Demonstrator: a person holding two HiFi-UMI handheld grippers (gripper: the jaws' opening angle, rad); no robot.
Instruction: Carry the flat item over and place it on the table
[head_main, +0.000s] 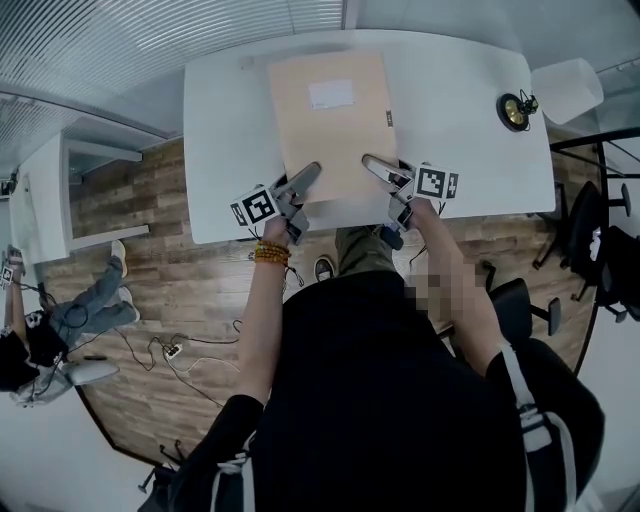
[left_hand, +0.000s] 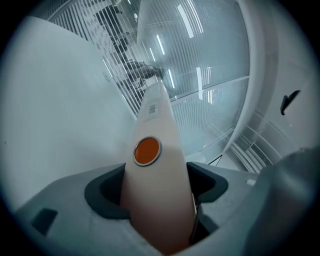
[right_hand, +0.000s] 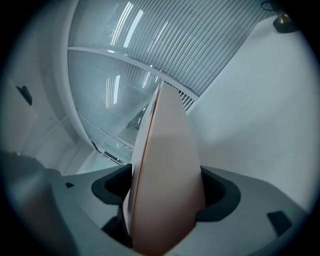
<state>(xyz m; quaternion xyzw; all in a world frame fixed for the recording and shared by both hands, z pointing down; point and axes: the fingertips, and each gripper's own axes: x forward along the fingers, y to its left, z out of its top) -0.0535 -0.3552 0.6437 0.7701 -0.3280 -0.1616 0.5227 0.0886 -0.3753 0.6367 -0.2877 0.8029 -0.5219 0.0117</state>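
A flat tan envelope (head_main: 328, 120) with a white label stretches over the white table (head_main: 460, 150); whether it touches the tabletop I cannot tell. My left gripper (head_main: 303, 180) grips its near left corner and my right gripper (head_main: 377, 168) its near right corner. In the left gripper view the envelope (left_hand: 156, 180), with an orange round fastener, runs edge-on between the jaws. It fills the jaw gap the same way in the right gripper view, where the envelope (right_hand: 167, 170) runs out over the table (right_hand: 260, 100). Both grippers look shut on it.
A small black and gold object (head_main: 514, 110) stands on the table's right end, beside a white shade (head_main: 567, 88). Black chairs (head_main: 590, 235) stand at the right. A person (head_main: 60, 320) sits on the wooden floor at the left, near cables (head_main: 170, 350).
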